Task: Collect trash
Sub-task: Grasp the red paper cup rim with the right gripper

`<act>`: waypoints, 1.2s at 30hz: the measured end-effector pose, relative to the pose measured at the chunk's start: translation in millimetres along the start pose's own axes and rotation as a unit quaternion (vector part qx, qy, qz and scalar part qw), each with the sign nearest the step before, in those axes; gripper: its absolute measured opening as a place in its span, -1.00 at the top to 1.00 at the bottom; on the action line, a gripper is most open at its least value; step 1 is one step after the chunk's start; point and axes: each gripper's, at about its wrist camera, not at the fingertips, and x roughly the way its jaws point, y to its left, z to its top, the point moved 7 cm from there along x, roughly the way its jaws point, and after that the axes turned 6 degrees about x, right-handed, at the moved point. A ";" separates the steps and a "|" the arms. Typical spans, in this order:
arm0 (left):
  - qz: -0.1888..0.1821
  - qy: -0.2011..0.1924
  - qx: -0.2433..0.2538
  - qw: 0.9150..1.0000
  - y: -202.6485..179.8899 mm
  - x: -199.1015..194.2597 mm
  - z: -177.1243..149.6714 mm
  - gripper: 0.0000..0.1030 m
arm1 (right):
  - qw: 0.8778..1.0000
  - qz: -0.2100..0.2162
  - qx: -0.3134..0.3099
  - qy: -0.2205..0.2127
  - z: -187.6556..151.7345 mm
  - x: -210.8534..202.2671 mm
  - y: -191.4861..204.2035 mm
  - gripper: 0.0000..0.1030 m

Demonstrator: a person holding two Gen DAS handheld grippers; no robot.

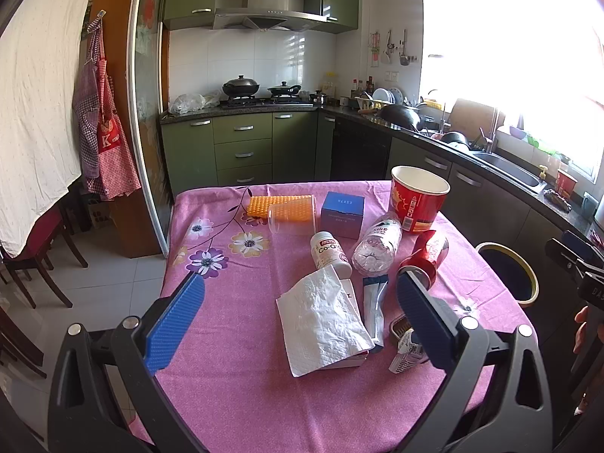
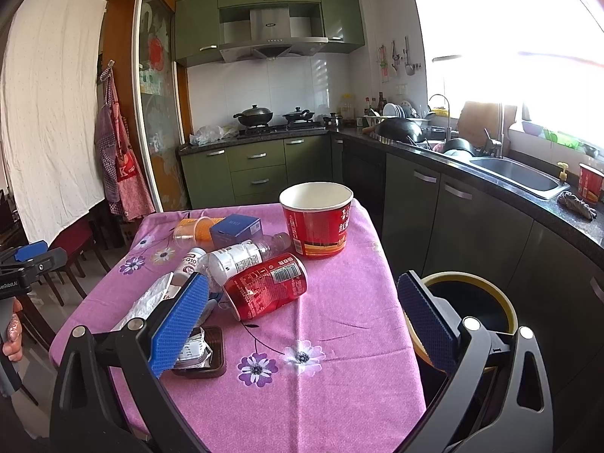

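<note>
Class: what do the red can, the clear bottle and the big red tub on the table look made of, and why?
Red can: thin glossy metal, dented. Clear bottle: transparent plastic, crumpled, white label. Red tub: probably coated paperboard, matte white inside, printed outside.

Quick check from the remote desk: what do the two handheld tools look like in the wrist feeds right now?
Both match. The left tool and right tool each have a black plastic frame with triangular cut-outs, silver round bolt heads, and two fingers faced with blue ribbed pads. White lettering marks each tool's side body, too cropped to read. No cables or sleeves show.
</note>
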 end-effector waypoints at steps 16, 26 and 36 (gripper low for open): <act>-0.003 0.007 0.005 1.000 -1.2 4.7 1.5 -0.88 | 1.000 -0.002 0.001 0.009 -4.1 5.7 -1.2 -0.92; -0.002 0.038 -0.007 0.999 27.9 79.8 57.9 -0.88 | 0.996 0.028 -0.009 0.084 34.6 58.6 -8.3 -0.92; 0.013 0.074 -0.022 0.997 50.0 201.0 88.5 -0.88 | 0.970 0.029 0.042 0.238 101.3 187.8 -49.5 -0.92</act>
